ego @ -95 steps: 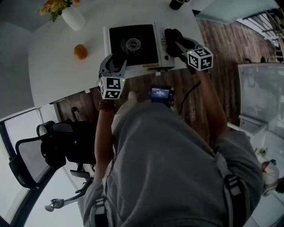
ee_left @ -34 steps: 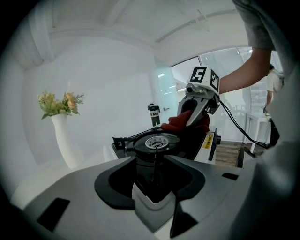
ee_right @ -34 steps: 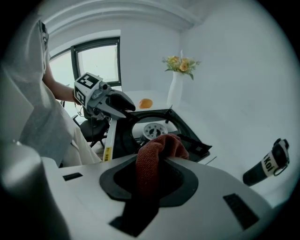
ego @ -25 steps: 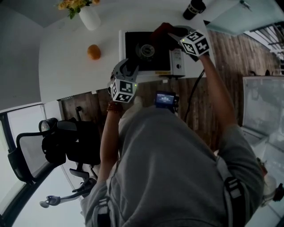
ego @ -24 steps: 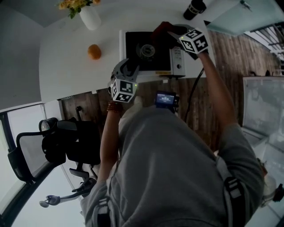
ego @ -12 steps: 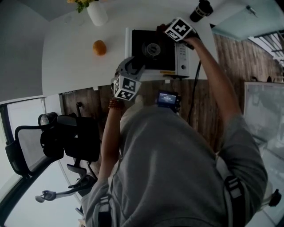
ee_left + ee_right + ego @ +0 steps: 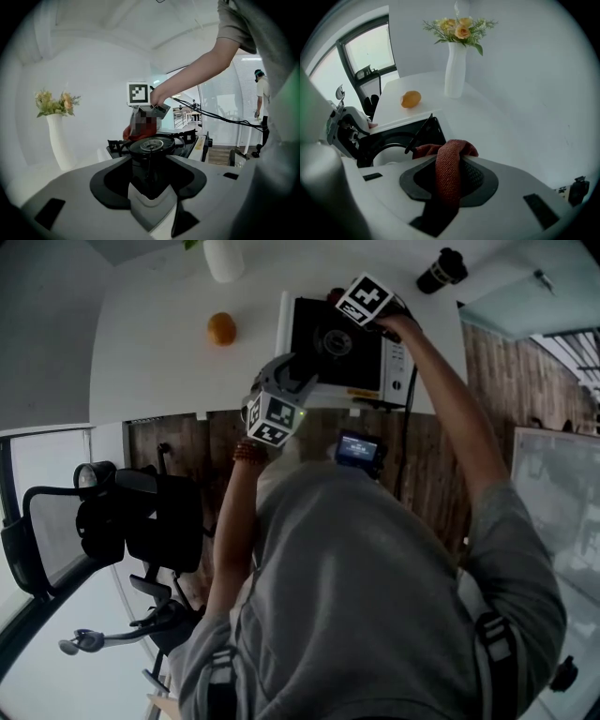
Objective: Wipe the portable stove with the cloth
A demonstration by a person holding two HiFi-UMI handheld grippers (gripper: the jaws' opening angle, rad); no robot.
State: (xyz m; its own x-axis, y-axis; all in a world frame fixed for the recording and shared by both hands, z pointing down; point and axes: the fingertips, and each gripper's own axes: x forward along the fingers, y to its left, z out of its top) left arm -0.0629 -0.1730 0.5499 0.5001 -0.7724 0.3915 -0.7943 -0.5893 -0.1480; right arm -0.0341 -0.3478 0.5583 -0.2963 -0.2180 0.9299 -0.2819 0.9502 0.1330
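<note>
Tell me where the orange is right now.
In the head view the orange sits on the white table, left of the stove, near the vase.

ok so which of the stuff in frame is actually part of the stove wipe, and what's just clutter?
In the job: portable stove; red cloth; right gripper, jaws shut on it.
Lying about: orange; white vase of flowers; black cup; office chair.
</note>
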